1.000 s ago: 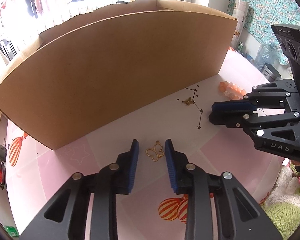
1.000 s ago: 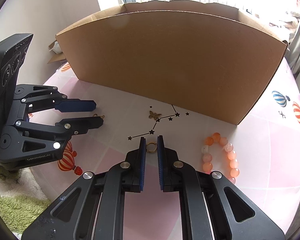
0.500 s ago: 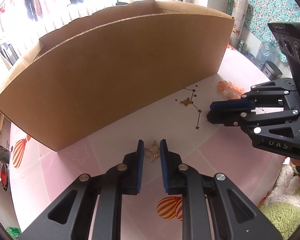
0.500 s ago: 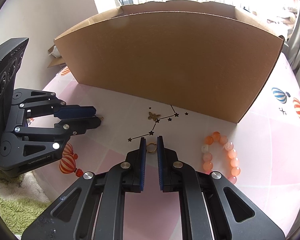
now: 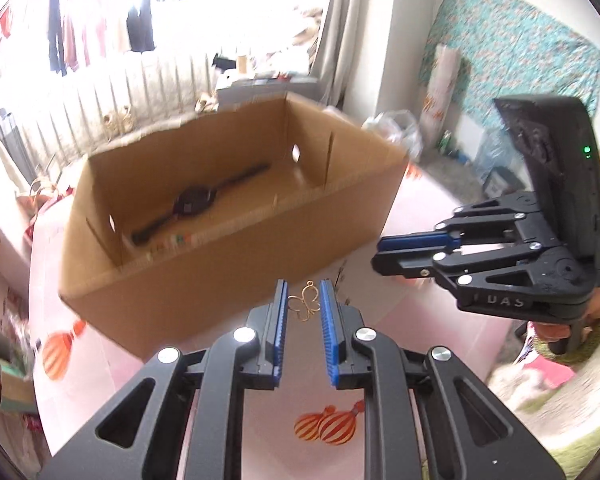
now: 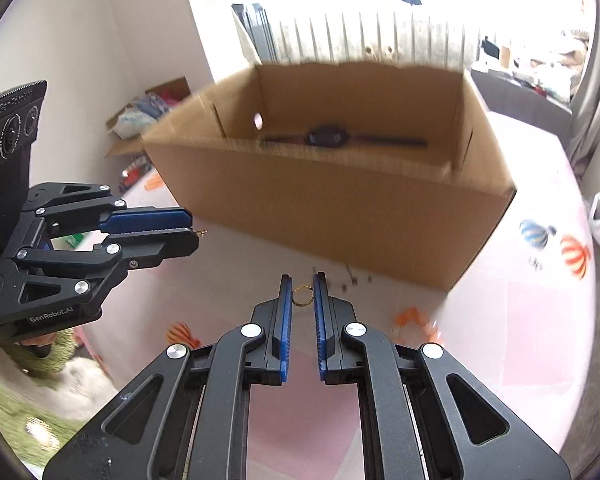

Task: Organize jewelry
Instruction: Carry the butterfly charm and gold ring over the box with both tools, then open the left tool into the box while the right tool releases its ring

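I've just lifted both pieces off the desk: left gripper grasping the butterfly charm, right gripper grasping the ring, box next.

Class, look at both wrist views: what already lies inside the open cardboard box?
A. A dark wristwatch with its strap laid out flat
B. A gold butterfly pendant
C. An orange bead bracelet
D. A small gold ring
A: a dark wristwatch lies flat on the floor of the cardboard box.
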`<state>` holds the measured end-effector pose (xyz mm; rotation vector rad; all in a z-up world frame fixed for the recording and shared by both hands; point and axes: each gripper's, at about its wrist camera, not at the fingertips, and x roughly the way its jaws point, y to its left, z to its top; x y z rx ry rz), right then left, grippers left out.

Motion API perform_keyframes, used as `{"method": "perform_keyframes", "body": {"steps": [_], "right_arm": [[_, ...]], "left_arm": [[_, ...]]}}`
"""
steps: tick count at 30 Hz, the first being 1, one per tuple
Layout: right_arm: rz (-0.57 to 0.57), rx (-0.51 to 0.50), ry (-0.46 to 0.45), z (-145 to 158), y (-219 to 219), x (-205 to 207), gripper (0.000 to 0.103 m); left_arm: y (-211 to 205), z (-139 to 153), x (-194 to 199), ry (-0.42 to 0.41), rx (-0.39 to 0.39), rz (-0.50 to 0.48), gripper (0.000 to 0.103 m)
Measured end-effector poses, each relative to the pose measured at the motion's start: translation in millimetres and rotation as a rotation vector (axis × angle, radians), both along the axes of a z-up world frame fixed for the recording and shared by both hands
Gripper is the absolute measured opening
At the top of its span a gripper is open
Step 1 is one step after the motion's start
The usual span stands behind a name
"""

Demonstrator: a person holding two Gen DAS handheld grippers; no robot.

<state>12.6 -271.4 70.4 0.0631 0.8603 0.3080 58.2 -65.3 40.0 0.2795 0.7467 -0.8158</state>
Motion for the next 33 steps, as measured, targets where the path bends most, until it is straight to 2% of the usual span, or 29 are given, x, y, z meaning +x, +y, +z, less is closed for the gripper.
{"method": "perform_keyframes", "body": {"steps": [3,5,7,9,13,16,19,23,33], "right_arm": [[0.019,0.028,-0.063,33.6,-8.6,15.1,0.009],[0.024,0.045,-0.066,49.0,-14.6,34.6,0.009],[0.037,0.045,-0.039,57.6,-21.1,61.6,0.009],[0.052,0.032,0.037,54.0,-23.2,92.2,0.009],[0.086,0.042,0.249,25.0,-23.3,144.1,0.009],[0.1,-0.031,0.342,1.5,-14.4,158.5,0.009],[0.113,-0.075,0.4,-16.0,-9.8,159.6,0.009],[0.125,-0.118,0.434,-27.3,-9.5,162.0,0.009],[0.153,-0.15,0.431,-35.9,1.6,165.3,0.009]], "left_arm": [[-2.0,28.9,15.9,-0.029,-0.016,-0.023,0.016],[-10.9,38.9,39.5,0.009,-0.014,-0.028,0.016],[-22.6,41.2,69.8,0.085,0.002,-0.029,0.016],[-35.7,37.2,101.2,0.172,0.043,-0.019,0.016],[-60.8,6.7,158.8,0.391,0.14,-0.004,0.016],[-76.0,-12.6,190.1,0.517,0.161,0.005,0.016],[-89.8,-22.8,209.8,0.539,0.215,0.032,0.016],[-105.1,-39.6,220.0,0.559,0.289,0.036,0.016],[-114.1,-68.0,238.0,0.645,0.335,0.093,0.016]]}}
